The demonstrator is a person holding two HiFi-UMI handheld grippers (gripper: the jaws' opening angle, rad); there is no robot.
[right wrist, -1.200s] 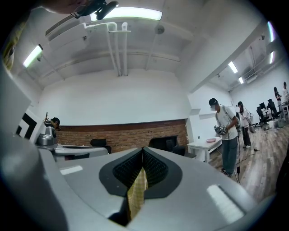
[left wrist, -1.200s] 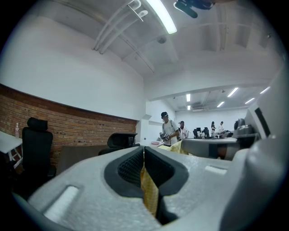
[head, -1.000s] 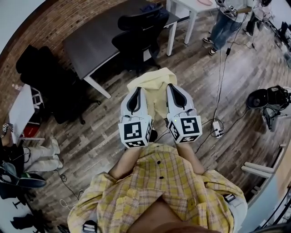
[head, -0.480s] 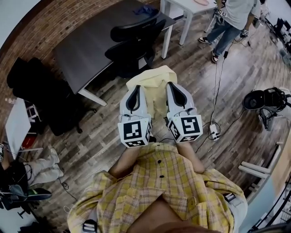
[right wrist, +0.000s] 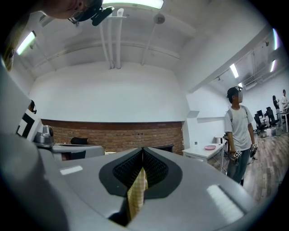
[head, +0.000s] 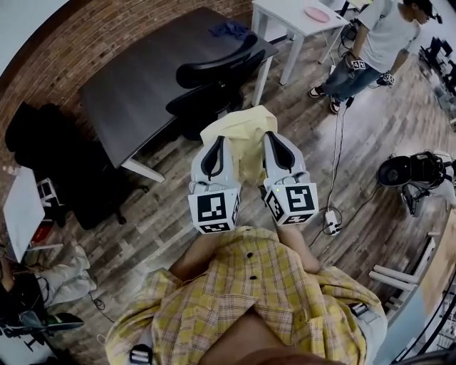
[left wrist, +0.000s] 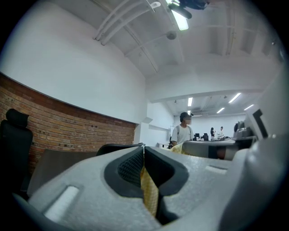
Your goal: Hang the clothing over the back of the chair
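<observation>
A pale yellow piece of clothing [head: 242, 135] hangs between my two grippers, held up in front of me. My left gripper [head: 216, 142] is shut on its left edge; a strip of yellow cloth [left wrist: 148, 191] shows pinched between its jaws. On the right edge my right gripper [head: 273, 137] is shut too, with yellow cloth [right wrist: 137, 191] caught between its pads. A black office chair [head: 214, 78] stands just beyond the clothing, its back [head: 217, 58] toward the dark table. The clothing hangs short of the chair and does not touch it.
A dark table [head: 142, 78] stands behind the chair, with a white table [head: 299, 18] to its right. A person [head: 374, 43] stands at the upper right. Cables and a power strip [head: 331, 217] lie on the wooden floor, a black device [head: 417, 171] at right.
The view has shifted so the chair and tables sit slightly lower and nearer. Both grippers still hold the clothing the same way. The person at upper right has walked further into view.
</observation>
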